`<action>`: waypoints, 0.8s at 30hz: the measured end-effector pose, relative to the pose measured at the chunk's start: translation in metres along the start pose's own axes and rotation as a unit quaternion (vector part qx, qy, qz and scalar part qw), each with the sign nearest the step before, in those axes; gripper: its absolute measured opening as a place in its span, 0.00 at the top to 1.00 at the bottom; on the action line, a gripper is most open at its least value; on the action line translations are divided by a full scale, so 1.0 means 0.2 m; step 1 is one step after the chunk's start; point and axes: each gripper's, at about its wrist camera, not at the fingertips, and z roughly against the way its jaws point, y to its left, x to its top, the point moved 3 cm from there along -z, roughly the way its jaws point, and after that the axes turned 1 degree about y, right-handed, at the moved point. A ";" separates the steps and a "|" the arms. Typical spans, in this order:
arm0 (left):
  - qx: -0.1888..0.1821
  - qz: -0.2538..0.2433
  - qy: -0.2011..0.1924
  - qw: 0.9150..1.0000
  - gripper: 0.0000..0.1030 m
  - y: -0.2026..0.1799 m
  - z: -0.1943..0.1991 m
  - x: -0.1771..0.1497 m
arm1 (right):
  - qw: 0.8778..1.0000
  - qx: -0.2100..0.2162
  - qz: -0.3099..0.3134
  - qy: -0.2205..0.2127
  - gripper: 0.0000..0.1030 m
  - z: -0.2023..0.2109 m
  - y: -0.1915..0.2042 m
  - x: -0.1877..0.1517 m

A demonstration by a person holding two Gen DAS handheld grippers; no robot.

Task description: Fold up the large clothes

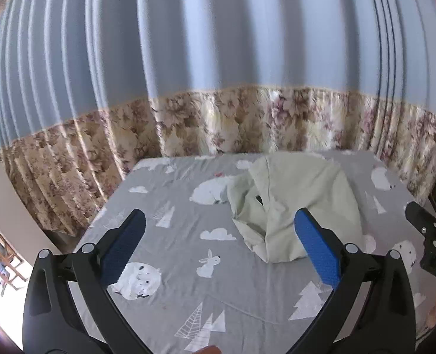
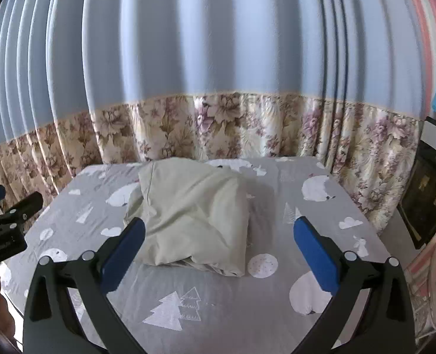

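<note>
A pale green garment (image 2: 194, 215) lies bunched on the grey printed sheet (image 2: 232, 303). Both the left gripper (image 1: 219, 236) and right gripper (image 2: 219, 239) hover above it, jaws spread wide and empty.

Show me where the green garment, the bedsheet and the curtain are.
Garment (image 2: 194, 212), right wrist view, middle of the top folded layer.
Bedsheet (image 2: 235, 303), right wrist view, bare grey patch in front of the garment.
Curtain (image 1: 218, 29), left wrist view, plain blue upper part.
</note>
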 end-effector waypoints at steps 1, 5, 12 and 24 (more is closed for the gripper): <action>0.007 0.000 -0.006 1.000 0.03 0.00 0.03 0.00 | 1.000 0.005 0.001 -0.002 0.02 0.02 0.01 0.01; 0.006 0.005 -0.011 1.000 0.03 0.01 0.10 0.01 | 1.000 0.000 0.010 -0.010 0.02 0.09 0.04 0.02; 0.002 0.012 -0.010 1.000 0.03 0.03 0.12 0.00 | 1.000 -0.002 0.007 0.000 0.02 0.08 0.06 0.01; 0.003 0.020 0.005 1.000 0.03 0.05 0.08 -0.01 | 1.000 -0.010 0.008 0.005 0.02 0.05 0.07 0.00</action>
